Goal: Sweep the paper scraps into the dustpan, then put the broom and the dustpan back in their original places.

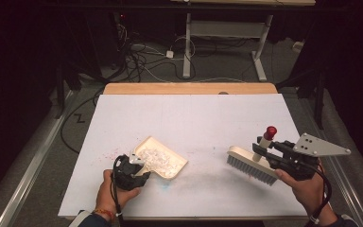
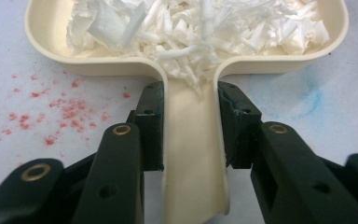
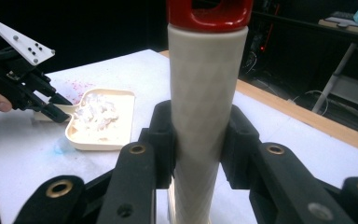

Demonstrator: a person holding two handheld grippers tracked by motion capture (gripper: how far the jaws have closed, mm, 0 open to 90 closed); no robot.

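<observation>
The left tool [image 1: 133, 171] grips the handle of the cream dustpan [image 1: 163, 158], which lies on the white tabletop [image 1: 194, 118] heaped with white shreds [image 2: 191, 28]. Right of the dustpan, the right tool [image 1: 264, 150] clamps the brush [image 1: 250, 163] by its red-capped handle. Nothing bears readable writing.

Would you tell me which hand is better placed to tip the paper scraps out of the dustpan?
Left, probably. The left gripper is clamped on the dustpan handle, with the paper scraps inside. The right gripper is occupied holding the brush.
</observation>
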